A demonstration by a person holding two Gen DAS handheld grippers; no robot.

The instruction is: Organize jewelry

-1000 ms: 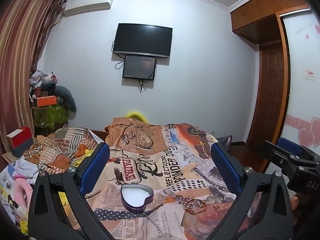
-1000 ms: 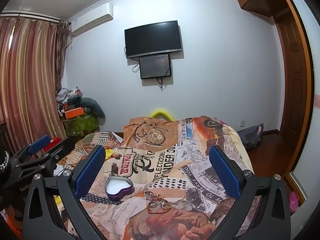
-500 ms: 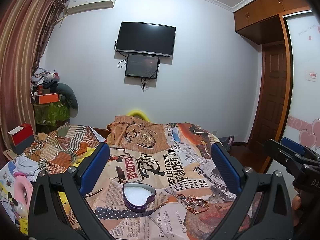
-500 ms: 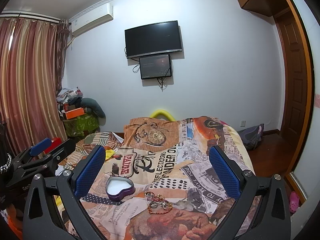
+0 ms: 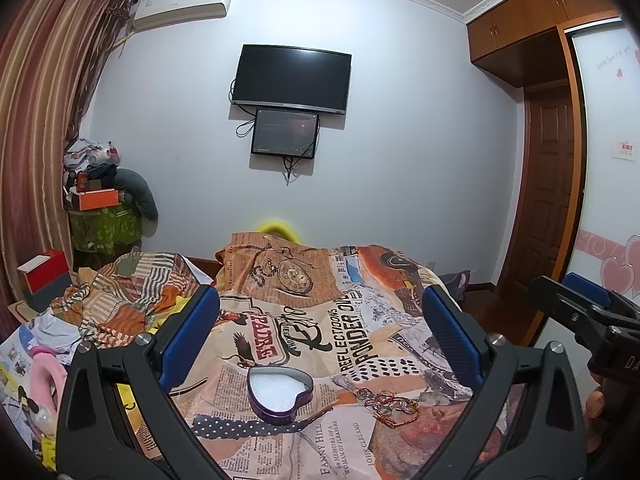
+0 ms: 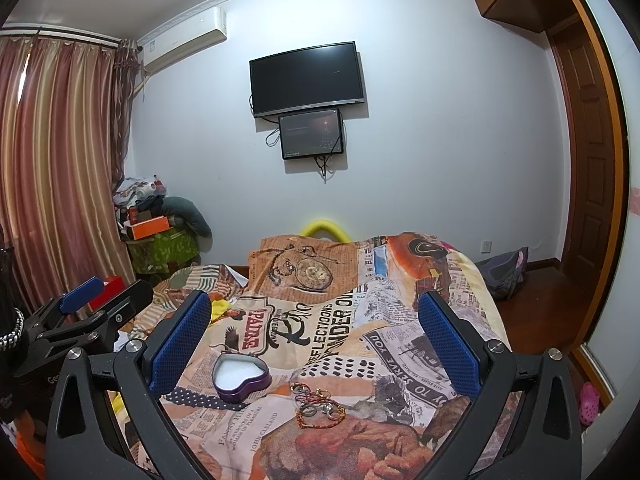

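While both the left tool (image 5: 320,332) and right tool (image 6: 314,328) hang spread and empty, nothing is sorted. At lower centre, the heart tin (image 6: 240,378) holds no jewelry (image 6: 318,404), which lies beside it on the bed (image 6: 400,320).

left gripper (image 5: 320,336) spread, heart tin (image 5: 279,393), jewelry (image 5: 386,402)

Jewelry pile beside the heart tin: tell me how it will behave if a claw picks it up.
The jewelry looks like thin rings and a red cord bracelet tangled together, so it would probably come up limp, perhaps dragging neighbours along. The pieces look small and light; rings could slip from the pads. It lies on a soft bedspread, so pressing down may sink it into the fabric.
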